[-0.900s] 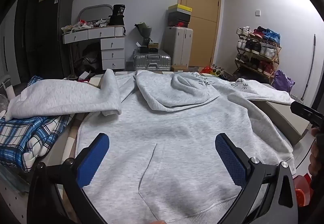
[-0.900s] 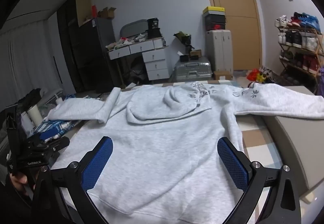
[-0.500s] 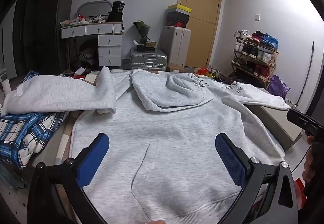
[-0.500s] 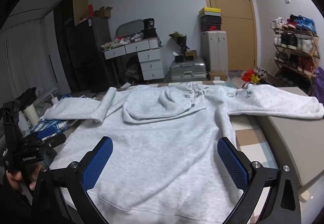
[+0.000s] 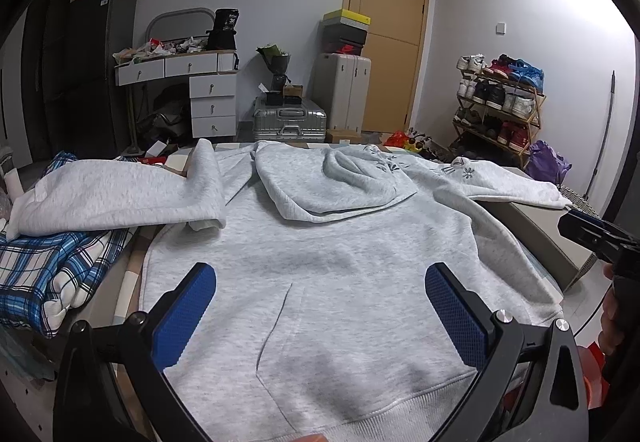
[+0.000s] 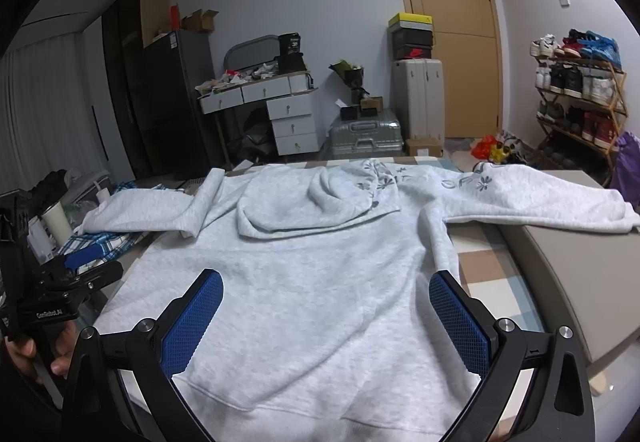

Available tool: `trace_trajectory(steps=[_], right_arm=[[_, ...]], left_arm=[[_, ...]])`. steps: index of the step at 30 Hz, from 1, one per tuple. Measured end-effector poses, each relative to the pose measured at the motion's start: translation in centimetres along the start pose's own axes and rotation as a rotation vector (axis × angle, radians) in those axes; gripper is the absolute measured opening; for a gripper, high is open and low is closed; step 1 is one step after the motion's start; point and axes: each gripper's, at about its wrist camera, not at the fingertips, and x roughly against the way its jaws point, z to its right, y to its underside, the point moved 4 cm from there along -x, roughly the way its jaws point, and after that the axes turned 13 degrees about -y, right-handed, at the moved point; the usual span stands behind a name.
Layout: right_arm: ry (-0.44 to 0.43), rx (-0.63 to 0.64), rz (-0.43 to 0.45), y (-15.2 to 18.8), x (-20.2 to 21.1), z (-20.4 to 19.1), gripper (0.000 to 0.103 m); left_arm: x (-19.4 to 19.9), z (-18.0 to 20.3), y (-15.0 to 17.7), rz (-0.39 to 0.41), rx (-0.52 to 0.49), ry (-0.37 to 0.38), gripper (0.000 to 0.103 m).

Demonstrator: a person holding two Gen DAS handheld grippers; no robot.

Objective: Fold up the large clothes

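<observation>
Grey hoodie flat, front up, on table, sleeves spread sideways. Left gripper and right gripper both wide apart, empty, above hem. Suggest: pinch sleeve cuff, fold inward, avoid bunching.

A light grey hoodie lay flat, front up, hood folded down, sleeves spread past the table's side edges.

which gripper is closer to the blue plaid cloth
Left. The left gripper is just right of the plaid cloth; the right gripper is across the hoodie.
</observation>
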Motion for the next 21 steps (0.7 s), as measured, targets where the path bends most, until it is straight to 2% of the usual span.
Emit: trace_trajectory(steps=[21], right_arm=[[0.046, -0.002, 0.011, 0.6, 1.9, -1.3, 0.103]], left_arm=[[1.2, 0.8, 0.5, 0.012, -0.022, 0.048, 0.102]])
